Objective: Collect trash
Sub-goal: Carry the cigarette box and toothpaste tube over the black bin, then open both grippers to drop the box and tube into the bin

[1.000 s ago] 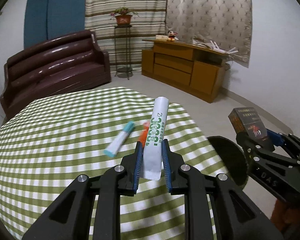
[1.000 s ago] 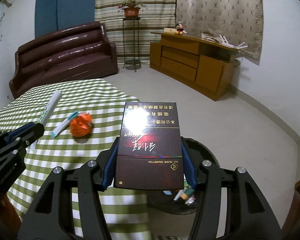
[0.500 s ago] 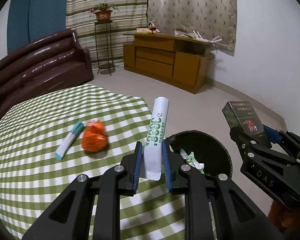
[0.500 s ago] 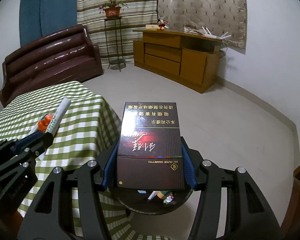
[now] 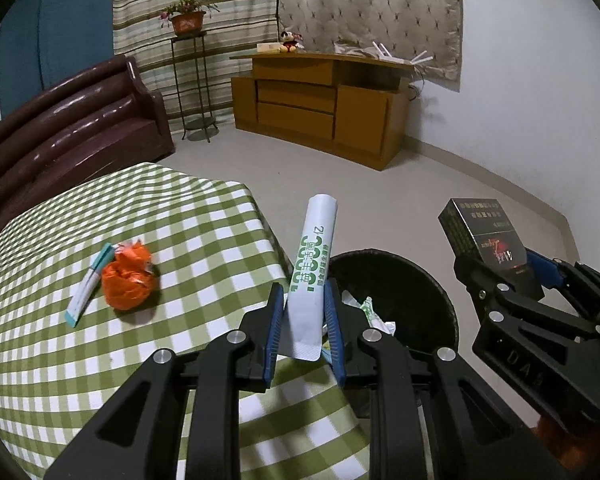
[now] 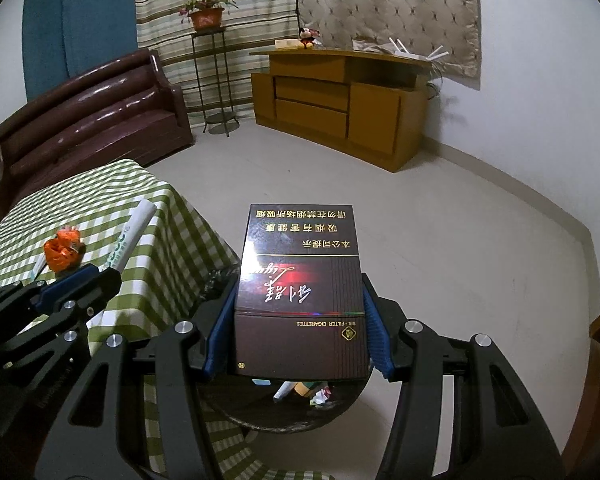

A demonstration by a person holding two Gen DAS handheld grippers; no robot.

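My left gripper [image 5: 303, 320] is shut on a white tube with green print [image 5: 314, 264], held over the table's right edge beside the black trash bin [image 5: 428, 300]. My right gripper [image 6: 298, 320] is shut on a dark cigarette box [image 6: 302, 284] and holds it above the bin [image 6: 260, 416], which has several scraps inside. The right gripper with the box [image 5: 484, 236] also shows in the left wrist view. A crumpled orange wrapper [image 5: 128, 276] and a small white and teal tube [image 5: 90, 284] lie on the green checked table [image 5: 100, 360].
A brown sofa [image 5: 68, 128] stands behind the table. A wooden sideboard [image 5: 324, 104] and a plant stand [image 5: 192, 88] stand along the far wall. Bare floor [image 6: 440, 220] lies beyond the bin.
Both grippers have swung right from over the table towards the bin. The bin is now in full view under the cigarette box and beside the white tube.
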